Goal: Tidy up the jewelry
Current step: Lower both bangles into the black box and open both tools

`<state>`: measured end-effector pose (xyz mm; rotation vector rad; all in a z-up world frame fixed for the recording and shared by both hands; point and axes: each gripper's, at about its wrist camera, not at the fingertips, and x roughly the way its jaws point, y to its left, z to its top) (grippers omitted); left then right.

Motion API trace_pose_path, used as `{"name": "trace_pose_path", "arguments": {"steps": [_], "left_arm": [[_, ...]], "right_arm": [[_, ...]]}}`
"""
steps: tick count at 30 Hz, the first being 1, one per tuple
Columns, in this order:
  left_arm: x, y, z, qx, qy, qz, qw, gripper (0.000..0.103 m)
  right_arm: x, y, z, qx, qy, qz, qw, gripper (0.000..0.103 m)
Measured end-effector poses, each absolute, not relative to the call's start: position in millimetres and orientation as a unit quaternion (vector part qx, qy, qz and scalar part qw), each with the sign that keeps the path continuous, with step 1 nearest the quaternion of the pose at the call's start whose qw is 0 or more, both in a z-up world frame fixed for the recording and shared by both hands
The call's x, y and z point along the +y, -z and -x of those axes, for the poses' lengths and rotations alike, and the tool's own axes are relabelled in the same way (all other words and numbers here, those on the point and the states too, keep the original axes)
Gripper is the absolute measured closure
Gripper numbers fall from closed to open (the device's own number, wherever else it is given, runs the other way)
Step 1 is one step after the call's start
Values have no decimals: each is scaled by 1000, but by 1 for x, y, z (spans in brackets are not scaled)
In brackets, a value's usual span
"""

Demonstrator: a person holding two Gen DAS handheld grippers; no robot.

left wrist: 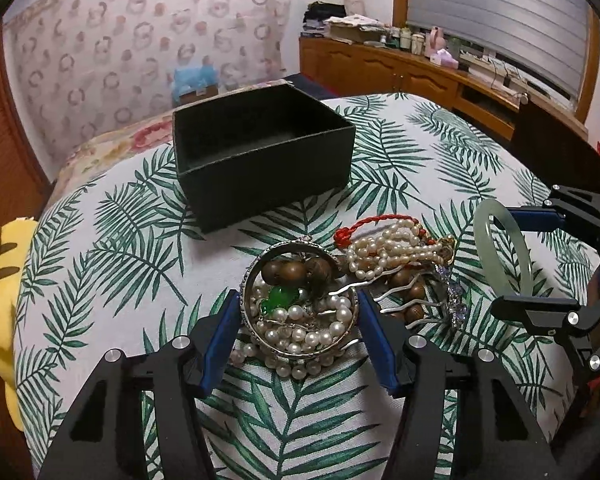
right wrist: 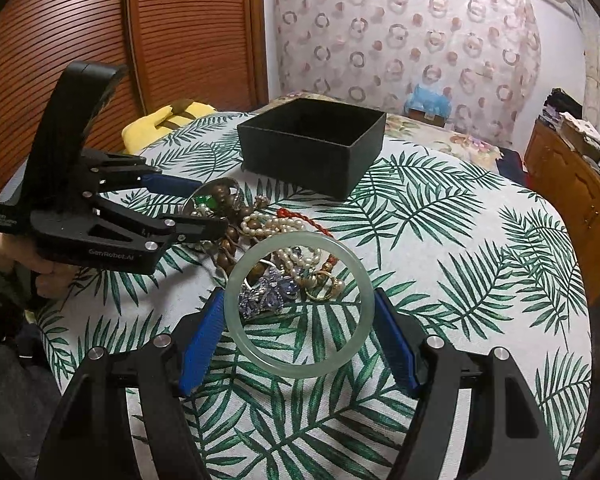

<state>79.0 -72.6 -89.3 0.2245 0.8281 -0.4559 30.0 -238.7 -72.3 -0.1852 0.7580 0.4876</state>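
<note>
Leaf-printed cloth (left wrist: 100, 264) is covering the table where we are working, and an open black box (left wrist: 260, 152) is sitting on it. Just in front of the box, a tangle of pearls and wooden beads (left wrist: 384, 248) is lying in a heap. We are clamping our left gripper (left wrist: 300, 312) on a silver bangle (left wrist: 296, 348) at the near edge of the heap, while our right gripper (right wrist: 300, 320) is gripping a pale jade bangle (right wrist: 296, 304) beside the heap.

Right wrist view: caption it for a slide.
Right gripper grips a jade bangle above the jewelry pile, black box beyond.
</note>
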Motion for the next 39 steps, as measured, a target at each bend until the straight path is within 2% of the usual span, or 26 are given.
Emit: {"name": "trace_pose_path", "arguments": {"steps": [9, 20, 34, 35, 37, 39], "left_arm": [[-64, 62, -77, 363, 217, -76, 903, 47], [-63, 34, -133, 344, 197, -55, 917, 47], [-79, 39, -197, 362, 190, -61, 910, 47], [-80, 39, -198, 362, 189, -61, 911, 47], [-79, 37, -199, 357, 188, -58, 913, 37], [-75, 32, -198, 350, 188, -50, 916, 35]], "right_arm": [[-241, 62, -39, 356, -233, 88, 901, 29], [-247, 35, -82, 334, -231, 93, 909, 29], [-246, 22, -151, 331, -245, 108, 905, 29], [-245, 22, -155, 331, -246, 109, 904, 29], [-242, 21, -162, 331, -249, 115, 903, 29], [-239, 21, -167, 331, -251, 118, 902, 29]]}}
